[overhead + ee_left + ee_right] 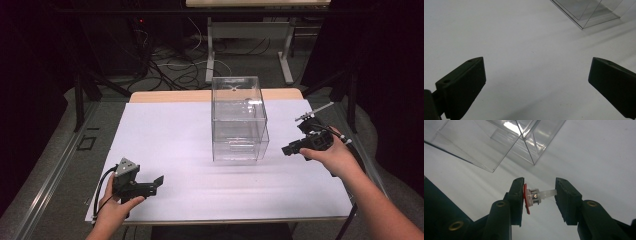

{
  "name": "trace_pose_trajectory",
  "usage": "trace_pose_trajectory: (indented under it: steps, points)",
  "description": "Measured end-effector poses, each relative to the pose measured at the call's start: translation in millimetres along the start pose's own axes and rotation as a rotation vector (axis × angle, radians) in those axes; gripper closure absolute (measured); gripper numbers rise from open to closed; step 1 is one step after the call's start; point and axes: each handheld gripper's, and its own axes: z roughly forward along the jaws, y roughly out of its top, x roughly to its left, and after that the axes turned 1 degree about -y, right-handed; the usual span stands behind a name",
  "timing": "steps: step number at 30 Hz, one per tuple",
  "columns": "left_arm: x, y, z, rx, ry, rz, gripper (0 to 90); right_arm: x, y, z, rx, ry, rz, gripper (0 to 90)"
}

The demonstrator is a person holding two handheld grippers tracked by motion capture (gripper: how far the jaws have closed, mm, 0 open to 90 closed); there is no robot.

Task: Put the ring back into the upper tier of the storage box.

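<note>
Clear plastic box between grippers — white sheet underneath.

White sheet covers the wooden table, cables tangle on the floor beyond the table, metal stand behind them

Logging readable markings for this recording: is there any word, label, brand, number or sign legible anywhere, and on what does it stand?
None can be read. The clear plastic box, the white table sheet, the small red-and-clear plastic part clamped in the right gripper and the open left gripper bear no print that these views resolve.
</note>
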Motion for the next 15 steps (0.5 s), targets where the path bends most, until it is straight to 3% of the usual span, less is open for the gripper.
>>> trace_pose_trajectory:
  steps: [15]
  points:
    - [-0.2, 0.2, 0.3, 0.000, 0.000, 0.000, 1.5, 15.4, 21.9, -25.8, 0.001, 0.013, -0.056, 59.3]
